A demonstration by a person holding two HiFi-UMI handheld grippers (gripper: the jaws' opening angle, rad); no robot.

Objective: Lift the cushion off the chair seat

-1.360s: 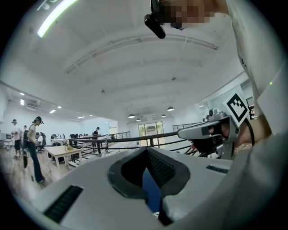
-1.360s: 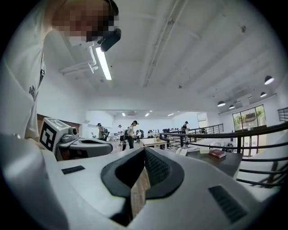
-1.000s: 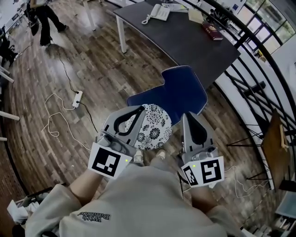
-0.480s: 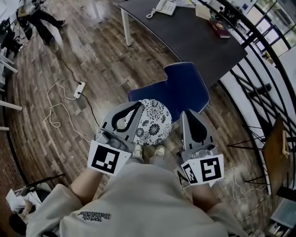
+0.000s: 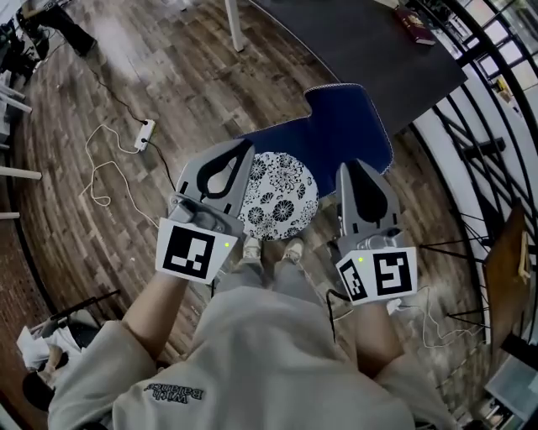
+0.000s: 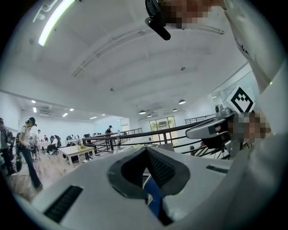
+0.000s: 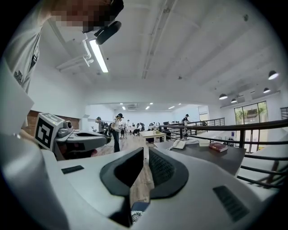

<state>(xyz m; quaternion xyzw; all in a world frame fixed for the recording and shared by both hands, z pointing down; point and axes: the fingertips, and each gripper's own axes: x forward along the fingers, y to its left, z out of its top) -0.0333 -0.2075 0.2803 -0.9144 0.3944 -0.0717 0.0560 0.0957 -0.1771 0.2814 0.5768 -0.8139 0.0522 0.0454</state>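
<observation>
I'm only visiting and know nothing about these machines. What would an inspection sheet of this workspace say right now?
Surface: blue chair standing on a wooden plank floor.
Job's things: round floral cushion lies on the chair seat, not yet lifted.
Clutter: red book on the dark table beyond the chair.
Grippers: left gripper and right gripper are both shut and empty, one at each side of the cushion in the head view.
Cables: white power strip with a looping white cable on the floor at the left.
Surroundings: black railing at the right; people stand farther off.
</observation>
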